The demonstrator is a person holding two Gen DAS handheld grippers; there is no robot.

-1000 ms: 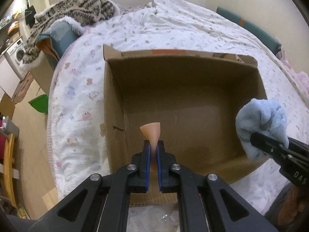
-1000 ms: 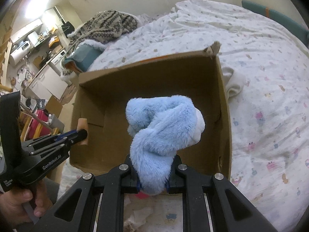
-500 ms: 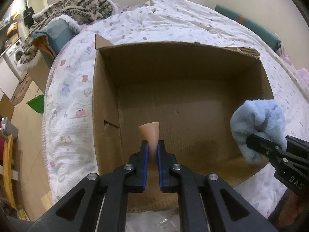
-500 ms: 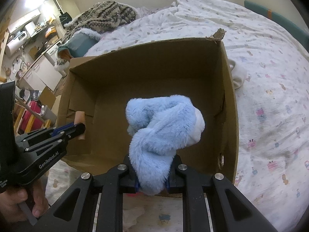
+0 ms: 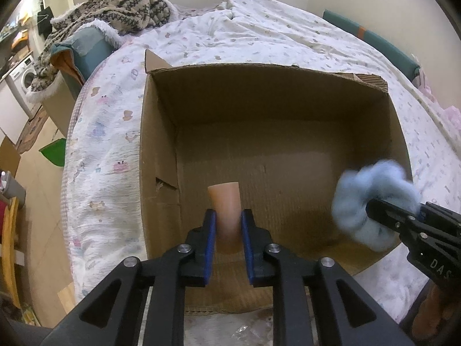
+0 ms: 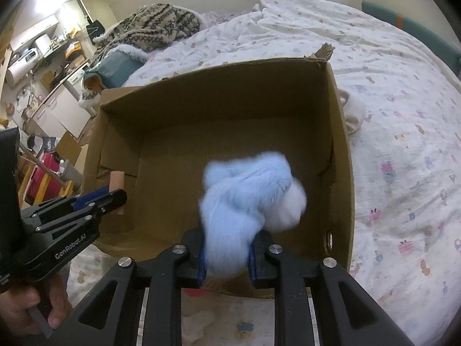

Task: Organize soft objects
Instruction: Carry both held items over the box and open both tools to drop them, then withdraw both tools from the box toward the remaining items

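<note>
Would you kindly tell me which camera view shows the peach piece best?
The left wrist view: the peach piece stands centred between the left claw's pads. The right wrist view shows only an edge of it behind that claw.
</note>
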